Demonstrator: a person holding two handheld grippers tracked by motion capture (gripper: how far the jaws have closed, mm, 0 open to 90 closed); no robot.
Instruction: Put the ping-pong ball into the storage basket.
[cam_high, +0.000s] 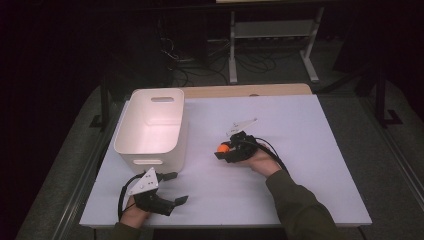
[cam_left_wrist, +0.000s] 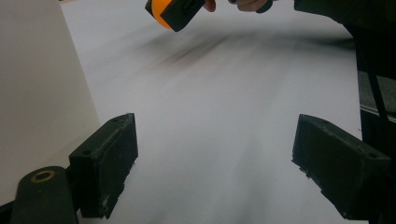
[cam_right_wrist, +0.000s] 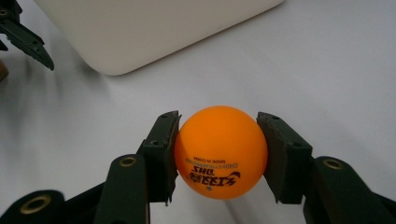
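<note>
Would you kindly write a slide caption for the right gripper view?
Right gripper clamps an orange ping-pong ball above the white table, white bin just beyond.

A: Where does everything sit relative to the white bin (cam_high: 150, 127)?

B: The bin stands on the white surface (cam_high: 300, 150), toward its far left part, open side up, with a handle slot in its far wall. The left gripper (cam_high: 176, 187) is just beside the bin's near corner, held in a hand at the surface's near edge, its jaws spread apart and pointing right.

A: And the other one?

B: The right gripper (cam_high: 221, 151) is to the right of the bin, well apart from it, jaws aimed toward the bin. An orange ball (cam_high: 223, 148) sits at its tip; the jaws appear closed on it.
</note>
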